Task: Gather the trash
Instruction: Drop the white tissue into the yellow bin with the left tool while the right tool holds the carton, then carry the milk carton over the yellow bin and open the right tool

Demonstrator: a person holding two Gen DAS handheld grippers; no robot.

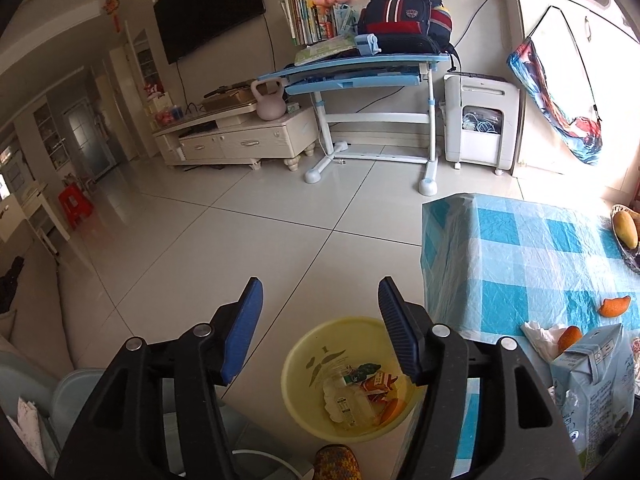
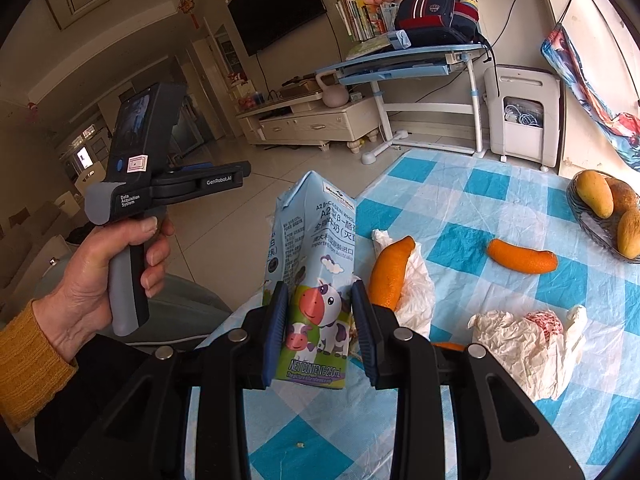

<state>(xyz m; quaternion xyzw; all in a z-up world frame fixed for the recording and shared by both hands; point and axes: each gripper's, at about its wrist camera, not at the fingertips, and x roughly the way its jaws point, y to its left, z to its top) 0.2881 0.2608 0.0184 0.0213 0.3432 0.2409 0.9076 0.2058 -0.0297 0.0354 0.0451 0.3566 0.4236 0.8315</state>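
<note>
The yellow basin (image 1: pixel 346 376) sat on the floor beside the desk (image 2: pixel 500 200), already holding scraps. The milk carton (image 2: pixel 310 280), pinched upright in the right gripper (image 2: pixel 319 322), probably needed carrying over it before release. The left gripper (image 1: pixel 320 330) hung open and empty.

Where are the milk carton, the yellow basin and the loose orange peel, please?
milk carton (image 2: pixel 316 280): right wrist view, printed front face.
yellow basin (image 1: pixel 298 356): left wrist view, inner wall.
orange peel (image 2: pixel 522 257): right wrist view, outer skin.
</note>
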